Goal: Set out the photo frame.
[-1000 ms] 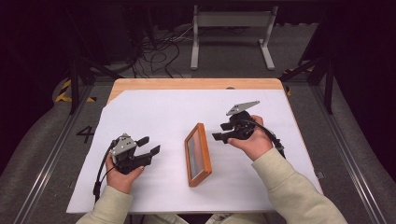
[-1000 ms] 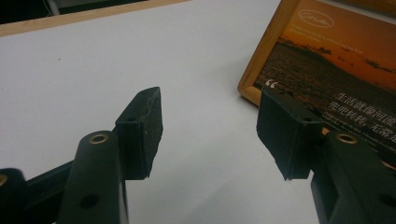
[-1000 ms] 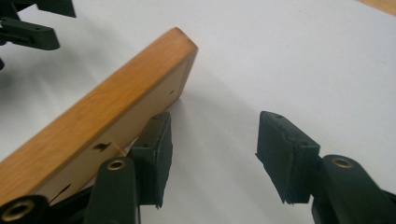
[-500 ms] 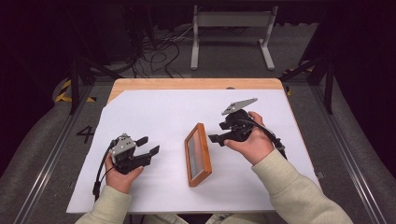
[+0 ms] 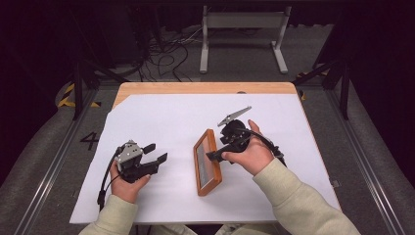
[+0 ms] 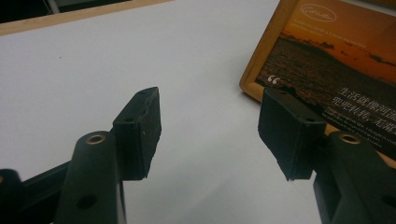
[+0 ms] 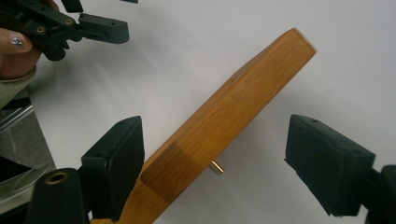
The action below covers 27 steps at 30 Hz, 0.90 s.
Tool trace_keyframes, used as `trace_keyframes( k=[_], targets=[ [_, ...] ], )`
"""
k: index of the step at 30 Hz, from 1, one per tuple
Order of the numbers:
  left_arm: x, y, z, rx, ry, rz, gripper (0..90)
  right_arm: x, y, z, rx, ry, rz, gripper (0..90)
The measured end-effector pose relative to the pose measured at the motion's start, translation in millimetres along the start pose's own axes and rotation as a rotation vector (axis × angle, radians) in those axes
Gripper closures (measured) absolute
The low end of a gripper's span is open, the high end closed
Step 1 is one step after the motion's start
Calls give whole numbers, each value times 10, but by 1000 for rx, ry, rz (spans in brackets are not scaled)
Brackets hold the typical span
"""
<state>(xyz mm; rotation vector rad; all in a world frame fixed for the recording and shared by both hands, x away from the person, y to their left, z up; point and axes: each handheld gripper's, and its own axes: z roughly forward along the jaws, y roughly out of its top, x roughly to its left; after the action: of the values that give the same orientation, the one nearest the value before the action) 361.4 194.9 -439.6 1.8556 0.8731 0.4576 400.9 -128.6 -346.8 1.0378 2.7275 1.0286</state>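
Lying flat on the white sheet [image 5: 161,117] that covers the table [image 5: 205,88], the wooden picture frame [image 5: 207,162] is the landmark; its long side runs away from the person, tilted a little to the right at the far end.

Right gripper [image 5: 219,154]: held just right of the frame, tips over the frame's right edge. Jaws have just been opening and now stand wide. In the right gripper view the frame's wooden edge [image 7: 224,126] runs slantwise between the two pads; the left pad [image 7: 119,163] sits close against the wood, contact not certain, and the right pad is well clear. No grip on it. A small brass peg [image 7: 215,167] sticks out of the frame's side.

Left gripper [image 5: 156,152]: well left of the frame, resting low by the sheet in the person's left hand [image 5: 128,183]. Jaws spread, nothing between them. In the left gripper view its pads point toward the frame's near corner [image 6: 327,70], whose face shows a sunset picture with printed text.
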Motion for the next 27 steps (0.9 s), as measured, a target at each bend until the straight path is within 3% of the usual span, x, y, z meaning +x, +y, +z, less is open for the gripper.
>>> trace_keyframes(
  k=[14, 19, 21, 23, 27],
  targets=[
    [-4, -2, 8, 4, -8, -5, 394, -4, -26, 345, 93, 43, 44, 180],
    [-8, -5, 17, 7, -9, -7, 391, 18, -30, 465, 148, 72, 51, 259],
    [-7, -5, 17, 8, -11, -6, 391, 21, -33, 481, 152, 84, 51, 267],
    [-8, -7, 20, 8, -12, -8, 391, 25, -24, 481, 152, 98, 60, 334],
    [-9, -7, 23, 14, -14, -4, 390, 33, -34, 471, 139, 98, 82, 343]
  ],
)
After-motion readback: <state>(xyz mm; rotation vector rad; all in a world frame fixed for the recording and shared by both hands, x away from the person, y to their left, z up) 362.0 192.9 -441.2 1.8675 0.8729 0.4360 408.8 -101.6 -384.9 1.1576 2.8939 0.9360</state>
